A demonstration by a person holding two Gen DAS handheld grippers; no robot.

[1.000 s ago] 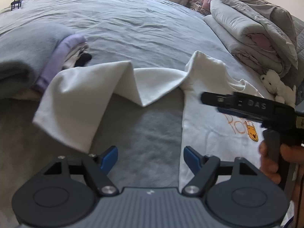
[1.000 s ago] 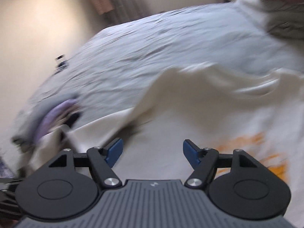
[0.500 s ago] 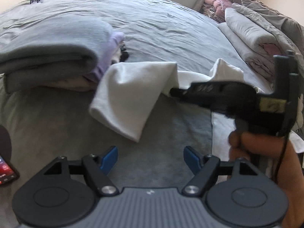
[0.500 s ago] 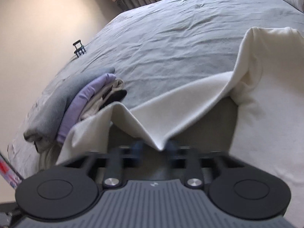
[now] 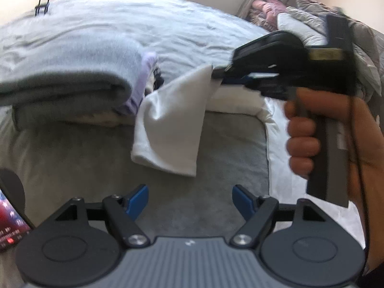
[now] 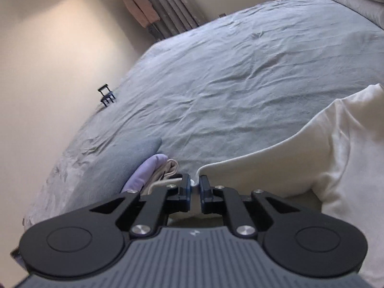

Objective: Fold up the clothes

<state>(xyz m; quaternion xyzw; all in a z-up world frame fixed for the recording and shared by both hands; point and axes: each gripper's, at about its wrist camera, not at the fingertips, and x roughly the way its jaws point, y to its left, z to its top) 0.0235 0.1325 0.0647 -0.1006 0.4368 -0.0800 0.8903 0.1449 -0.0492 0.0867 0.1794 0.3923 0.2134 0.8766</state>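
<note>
1. The cream-white cotton shirt (image 5: 172, 124) is plain on the part that shows.
2. The rumpled bed sheet (image 6: 240, 72) is pale grey-blue.
3. The folded fleece garment (image 5: 64, 72) is grey — under it lies a lilac folded piece (image 6: 146, 170).
4. The left gripper (image 5: 189, 201) is black with blue pads (image 5: 138, 200).
5. The right gripper (image 6: 195, 187) is black too — its pads are also blue.

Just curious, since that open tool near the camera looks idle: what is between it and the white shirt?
Only bare grey bedspread separates the left gripper from the white shirt, as the left wrist view shows.
</note>
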